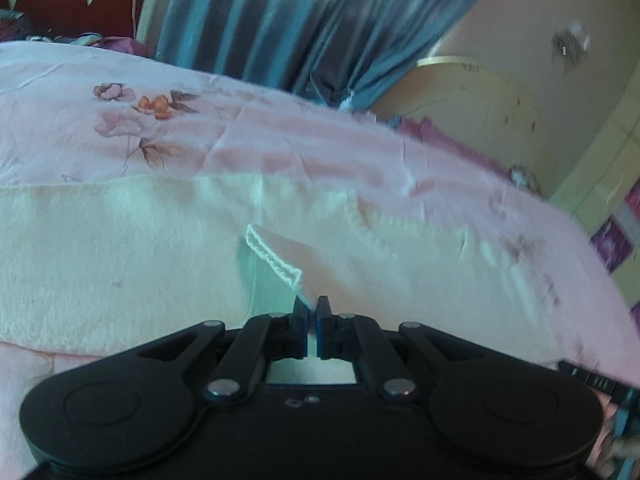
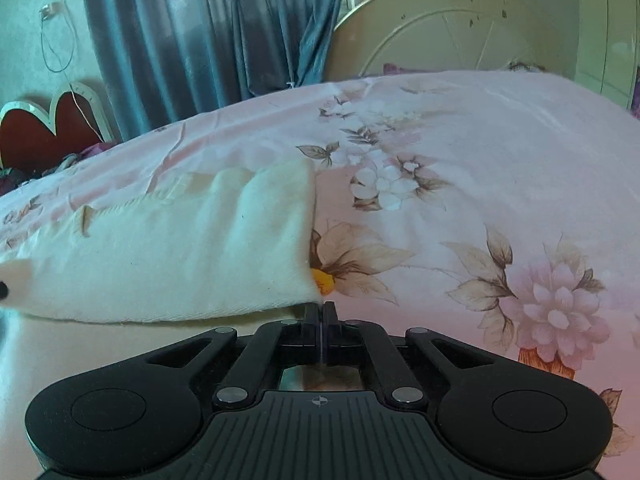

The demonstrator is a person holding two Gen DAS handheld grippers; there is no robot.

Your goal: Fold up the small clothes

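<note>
A cream knitted garment (image 1: 120,248) lies flat on a pink flowered bedspread (image 1: 280,140). My left gripper (image 1: 313,304) is shut on a flap of it with a stitched hem (image 1: 276,256), and the flap stands lifted off the rest of the cloth. In the right wrist view the same garment (image 2: 180,256) stretches to the left across the bedspread (image 2: 500,152). My right gripper (image 2: 322,307) is shut at the garment's near right corner, and the cloth's tip runs in between the fingertips. At the far left edge of that view a raised bit of cloth (image 2: 14,276) shows.
Blue curtains (image 2: 208,32) hang behind the bed. A cream curved headboard (image 2: 440,28) stands at the back right and a red heart-shaped board (image 2: 48,132) at the left. The bedspread drops off at the bed's right edge (image 1: 592,248).
</note>
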